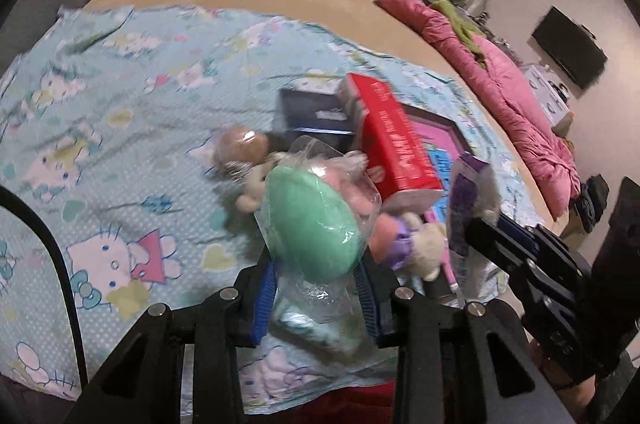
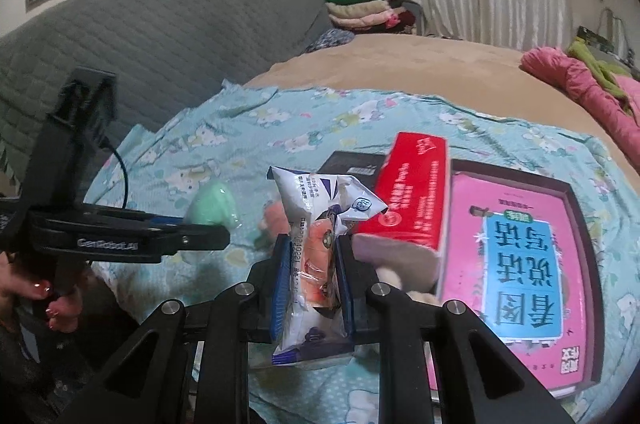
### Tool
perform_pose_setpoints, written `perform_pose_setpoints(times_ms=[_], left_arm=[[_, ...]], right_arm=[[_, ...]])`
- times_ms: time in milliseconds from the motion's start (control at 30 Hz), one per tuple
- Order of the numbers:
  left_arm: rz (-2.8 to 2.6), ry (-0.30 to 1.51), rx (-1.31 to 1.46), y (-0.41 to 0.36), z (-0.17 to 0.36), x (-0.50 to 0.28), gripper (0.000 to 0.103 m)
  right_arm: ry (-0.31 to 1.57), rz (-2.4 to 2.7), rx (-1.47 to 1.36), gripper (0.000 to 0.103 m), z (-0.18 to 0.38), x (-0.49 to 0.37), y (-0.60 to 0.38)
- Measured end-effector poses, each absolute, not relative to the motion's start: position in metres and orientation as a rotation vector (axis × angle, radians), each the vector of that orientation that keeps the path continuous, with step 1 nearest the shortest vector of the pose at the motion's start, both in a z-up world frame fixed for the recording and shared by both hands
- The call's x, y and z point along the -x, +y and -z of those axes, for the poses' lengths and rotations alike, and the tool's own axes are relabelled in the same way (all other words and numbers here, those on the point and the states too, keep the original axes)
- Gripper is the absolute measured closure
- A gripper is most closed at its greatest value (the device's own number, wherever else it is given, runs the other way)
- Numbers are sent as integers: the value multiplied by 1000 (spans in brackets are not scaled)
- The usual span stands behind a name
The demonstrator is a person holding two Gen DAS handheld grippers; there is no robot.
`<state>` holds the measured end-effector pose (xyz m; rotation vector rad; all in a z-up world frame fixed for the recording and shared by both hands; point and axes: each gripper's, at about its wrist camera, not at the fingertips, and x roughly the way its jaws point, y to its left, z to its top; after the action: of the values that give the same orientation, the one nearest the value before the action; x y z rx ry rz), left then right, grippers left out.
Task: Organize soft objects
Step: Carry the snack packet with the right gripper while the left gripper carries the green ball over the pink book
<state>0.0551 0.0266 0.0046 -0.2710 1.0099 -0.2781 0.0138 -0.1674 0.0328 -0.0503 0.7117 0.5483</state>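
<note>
Left gripper point(image 1: 316, 288): jaws clamped on a green soft toy in clear wrap point(image 1: 316, 220), held above the cartoon-print sheet point(image 1: 120, 128). Right gripper point(image 2: 312, 284): jaws pressed together on a white snack packet point(image 2: 316, 244), also clear of the sheet. Landmark: the red box point(image 2: 408, 208). Both held items hang on its near side; small plush toys point(image 1: 404, 244) lie just beside it; the pink book in its dark tray point(image 2: 532, 264) touches its right flank; a dark box point(image 2: 352, 164) lies behind it. Handling note, as a judgement: carry each item well above this clutter, keeping pressure light, since wrap and packet may slip or crush.
</note>
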Motion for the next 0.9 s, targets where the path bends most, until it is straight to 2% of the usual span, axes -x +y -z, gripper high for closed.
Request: perform_pose_setpoints(times_ms=[433, 900], left_arm=[[387, 1011, 164, -58, -30, -54, 66], [518, 1068, -10, -165, -17, -70, 66]], right_arm=[[656, -378, -16, 81, -50, -15, -238], [682, -131, -186, 81, -29, -25, -341]])
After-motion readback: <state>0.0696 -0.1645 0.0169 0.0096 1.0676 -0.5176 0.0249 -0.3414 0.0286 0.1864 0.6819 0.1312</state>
